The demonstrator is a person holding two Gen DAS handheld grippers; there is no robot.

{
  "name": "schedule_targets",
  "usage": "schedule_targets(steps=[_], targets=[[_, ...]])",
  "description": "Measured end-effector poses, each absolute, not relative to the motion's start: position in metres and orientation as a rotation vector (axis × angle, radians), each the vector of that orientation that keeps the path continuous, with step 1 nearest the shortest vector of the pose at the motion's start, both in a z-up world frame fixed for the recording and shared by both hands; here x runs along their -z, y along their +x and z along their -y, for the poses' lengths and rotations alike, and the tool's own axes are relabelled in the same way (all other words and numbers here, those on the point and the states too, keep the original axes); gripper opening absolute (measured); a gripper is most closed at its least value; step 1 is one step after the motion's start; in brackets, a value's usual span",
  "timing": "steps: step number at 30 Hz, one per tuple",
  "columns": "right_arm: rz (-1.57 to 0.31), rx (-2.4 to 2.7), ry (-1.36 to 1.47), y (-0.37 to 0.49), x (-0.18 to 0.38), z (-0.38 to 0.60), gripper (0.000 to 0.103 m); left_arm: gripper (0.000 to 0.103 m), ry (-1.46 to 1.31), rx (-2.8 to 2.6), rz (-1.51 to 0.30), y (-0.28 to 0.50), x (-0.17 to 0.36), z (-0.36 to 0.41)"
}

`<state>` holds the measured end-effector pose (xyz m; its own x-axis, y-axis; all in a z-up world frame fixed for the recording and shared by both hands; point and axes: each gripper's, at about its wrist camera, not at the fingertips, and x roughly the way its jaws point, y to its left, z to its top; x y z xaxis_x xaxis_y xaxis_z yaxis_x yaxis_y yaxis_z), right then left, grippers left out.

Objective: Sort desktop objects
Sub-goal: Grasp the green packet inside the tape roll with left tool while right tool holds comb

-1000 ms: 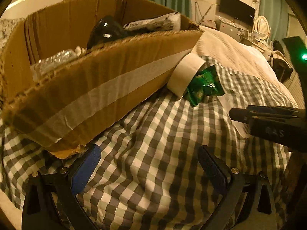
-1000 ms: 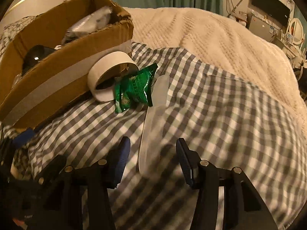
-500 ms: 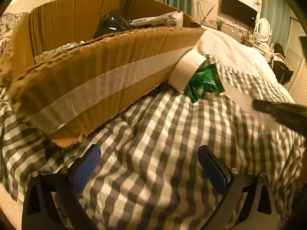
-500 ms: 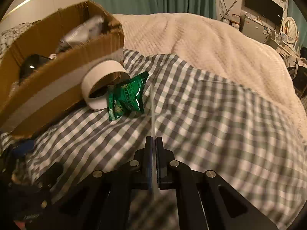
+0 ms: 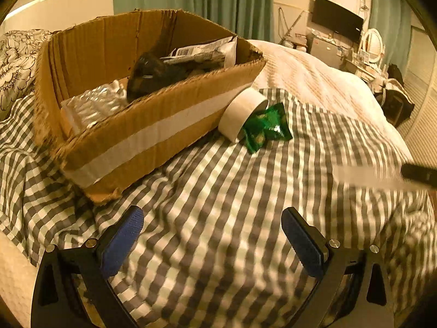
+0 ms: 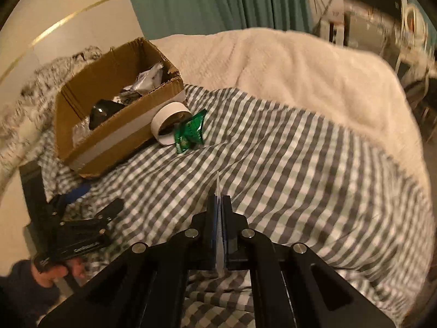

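Observation:
My right gripper (image 6: 218, 200) is shut on a thin clear plastic strip (image 6: 217, 184), held edge-on and lifted off the checked cloth (image 6: 286, 164). In the left wrist view the strip (image 5: 366, 176) is a pale blur at the right, with a right fingertip (image 5: 418, 175) behind it. My left gripper (image 5: 211, 228) hangs open over bare cloth, nothing between its blue pads (image 5: 123, 235). A white tape roll (image 5: 240, 112) and a green snack packet (image 5: 266, 129) lie against the cardboard box (image 5: 153, 134).
The cardboard box (image 6: 109, 142) holds a black object (image 5: 153, 73), a clear plastic bag (image 5: 92, 106) and a labelled packet (image 5: 202, 52). A cream blanket (image 6: 300, 68) covers the bed beyond the cloth. A person's hand (image 6: 54, 273) holds the left gripper (image 6: 94, 202) at lower left.
The right gripper shut on the clear strip, then lifted it off the cloth and drew back from the box. The left gripper rose slightly and stayed open.

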<state>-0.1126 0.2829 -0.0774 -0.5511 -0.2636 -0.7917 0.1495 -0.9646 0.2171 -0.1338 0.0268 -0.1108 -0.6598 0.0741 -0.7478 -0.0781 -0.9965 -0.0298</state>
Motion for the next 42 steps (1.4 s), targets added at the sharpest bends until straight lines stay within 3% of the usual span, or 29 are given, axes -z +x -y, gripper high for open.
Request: schedule_targets(steps=[5, 12, 18, 20, 21, 22, 23, 24, 29, 34, 42], targets=[[0.247, 2.475, 1.375, -0.125, 0.1, -0.296, 0.003, 0.103, -1.293, -2.731, 0.122, -0.166, 0.118, -0.061], [0.345, 2.322, 1.526, -0.149, 0.149, -0.311, 0.011, 0.103, -1.307, -2.777, 0.168, -0.218, 0.138, -0.101], [0.277, 2.305, 1.533, -0.154, 0.157, -0.306, 0.011, 0.103, -1.274, -2.845, 0.246, -0.247, 0.144, -0.111], [0.208, 2.305, 1.552, -0.156, 0.16, -0.3, 0.011, 0.093, -1.285, -2.861, 0.257, -0.258, 0.148, -0.112], [0.195, 2.307, 1.556, -0.156, 0.161, -0.299, 0.011, 0.061, -1.296, -2.874, 0.249, -0.262, 0.151, -0.113], [0.195, 2.306, 1.561, -0.157, 0.162, -0.299, 0.011, 0.047, -1.334, -2.86, 0.236, -0.266, 0.155, -0.113], [0.207, 2.303, 1.564, -0.157, 0.163, -0.3, 0.011, 0.046, -1.35, -2.844, 0.233, -0.269, 0.159, -0.113], [0.227, 2.297, 1.565, -0.157, 0.164, -0.302, 0.011, 0.039, -1.312, -2.845, 0.245, -0.266, 0.159, -0.112], [0.231, 2.299, 1.573, -0.158, 0.165, -0.303, 0.011, 0.031, -1.272, -2.821, 0.25, -0.244, 0.156, -0.095], [0.202, 2.319, 1.561, -0.157, 0.161, -0.301, 0.011, 0.028, -1.276, -2.761, 0.294, -0.194, 0.145, -0.064], [0.212, 2.348, 1.534, -0.137, 0.148, -0.298, 0.006, 0.028, -1.285, -2.671, 0.2, -0.122, 0.118, -0.05]])
